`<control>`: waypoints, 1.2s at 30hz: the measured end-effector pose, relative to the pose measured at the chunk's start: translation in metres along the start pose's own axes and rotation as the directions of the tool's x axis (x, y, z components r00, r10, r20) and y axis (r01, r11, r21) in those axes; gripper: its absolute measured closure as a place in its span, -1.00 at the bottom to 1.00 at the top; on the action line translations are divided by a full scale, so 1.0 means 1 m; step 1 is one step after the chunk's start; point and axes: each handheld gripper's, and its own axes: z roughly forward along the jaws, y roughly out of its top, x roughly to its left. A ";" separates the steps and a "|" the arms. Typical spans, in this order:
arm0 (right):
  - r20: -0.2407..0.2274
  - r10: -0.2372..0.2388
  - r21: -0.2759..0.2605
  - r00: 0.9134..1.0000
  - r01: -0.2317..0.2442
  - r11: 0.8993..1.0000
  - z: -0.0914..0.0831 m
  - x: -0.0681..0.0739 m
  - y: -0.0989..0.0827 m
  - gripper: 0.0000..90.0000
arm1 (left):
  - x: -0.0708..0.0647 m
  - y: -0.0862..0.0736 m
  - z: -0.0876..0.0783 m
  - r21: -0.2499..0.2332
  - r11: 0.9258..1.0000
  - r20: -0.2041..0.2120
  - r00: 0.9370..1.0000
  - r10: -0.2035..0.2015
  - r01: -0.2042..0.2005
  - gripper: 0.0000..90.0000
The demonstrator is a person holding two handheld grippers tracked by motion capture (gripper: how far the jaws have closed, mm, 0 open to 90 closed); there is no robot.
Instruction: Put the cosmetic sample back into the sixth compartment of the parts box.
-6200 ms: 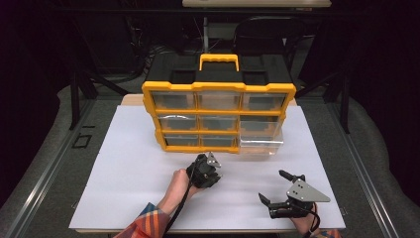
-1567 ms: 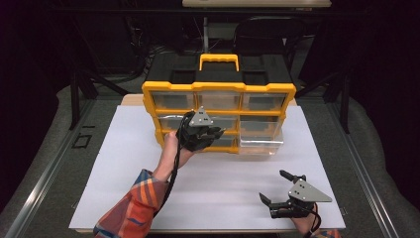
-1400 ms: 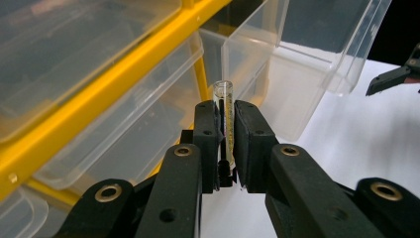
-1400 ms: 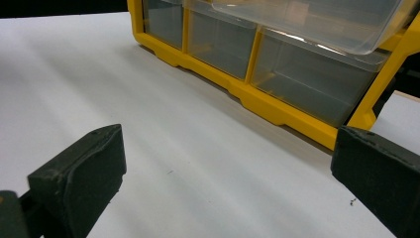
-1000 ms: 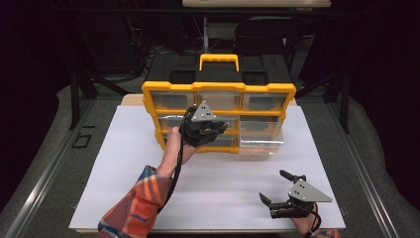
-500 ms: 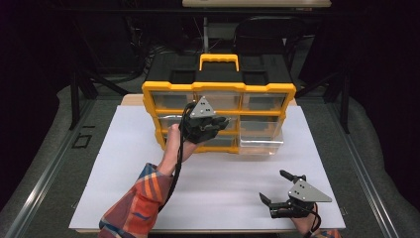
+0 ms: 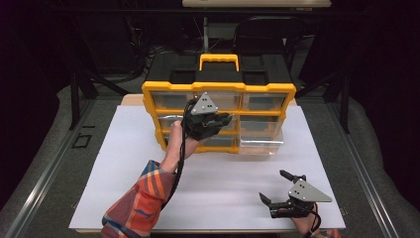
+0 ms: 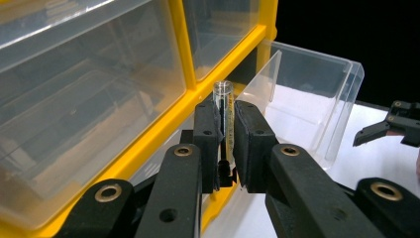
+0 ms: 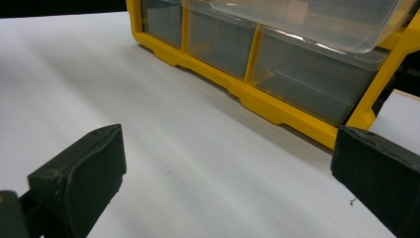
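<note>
1. My left gripper is clamped on a small clear vial, upright between the pads, top poking above them. It's held in front of the yellow drawer cabinet, just left of the pulled-out clear drawer.
2. My right gripper rests low on the white tabletop near the front right corner, jaws spread wide w/ nothing between them.
3. Risk: the vial is slim, smooth & gripped low on its body, so any tilt of my wrist could let it pivot or slide out.
4. Risk: the drawer's near wall stands just beside the vial. Swinging across too low could knock the vial on that edge, or shove the drawer back in.
5. Risk: dropped from too high, the vial could bounce in the bare drawer.
6. Left gripper view shows the vial & pad contact; in high view my hand & the grey plate cover both.
7. High view gives the layout: drawer open at bottom right of the cabinet, grippers well apart.
8. Right gripper view shows the bottom drawers from low down w/ the open drawer's underside overhead.
</note>
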 end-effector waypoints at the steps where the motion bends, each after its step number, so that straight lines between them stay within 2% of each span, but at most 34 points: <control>1: 0.000 -0.001 0.000 1.000 0.001 1.000 0.000 0.000 0.000 -1.00 | -0.001 0.001 0.001 -0.005 1.000 0.003 1.000 -0.003 0.003 0.79; 22: 0.001 0.004 -0.001 1.000 -0.004 1.000 0.000 -0.001 0.000 -1.00 | -0.008 0.010 0.009 -0.058 0.998 0.020 1.000 0.011 -0.010 0.79; 36: -0.001 -0.001 0.000 1.000 0.001 1.000 0.000 0.000 0.000 -1.00 | -0.013 0.011 0.016 -0.093 0.996 0.048 0.999 0.004 0.001 0.79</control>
